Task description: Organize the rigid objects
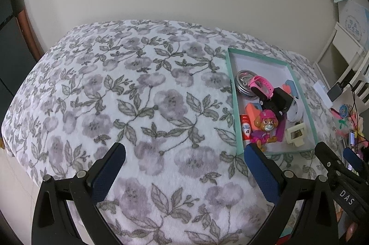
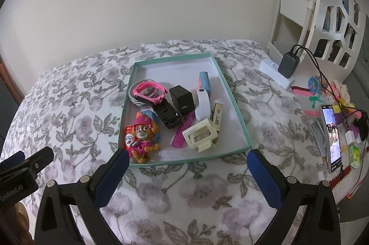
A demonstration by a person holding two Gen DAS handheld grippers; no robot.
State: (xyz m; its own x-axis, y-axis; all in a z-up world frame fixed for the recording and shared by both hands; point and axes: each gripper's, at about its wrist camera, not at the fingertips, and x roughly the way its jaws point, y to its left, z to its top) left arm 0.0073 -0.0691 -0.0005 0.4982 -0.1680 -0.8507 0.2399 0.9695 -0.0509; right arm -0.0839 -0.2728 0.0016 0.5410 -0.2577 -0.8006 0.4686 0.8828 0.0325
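Tray (image 2: 233, 104): teal-rimmed, white inside, long axis running away from the cameras, laid on the floral bed (image 2: 184, 199).
Contents: pink toy pup (image 2: 143, 136) at the near left corner, pink watch (image 2: 151, 92) behind it.
Left claw (image 1: 184, 166): held wide open, empty.
Right claw (image 2: 188, 166): held wide open, empty.

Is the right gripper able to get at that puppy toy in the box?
Probably yes. The right gripper is open and empty, and the puppy toy lies just ahead, uncovered near the box's low front rim.
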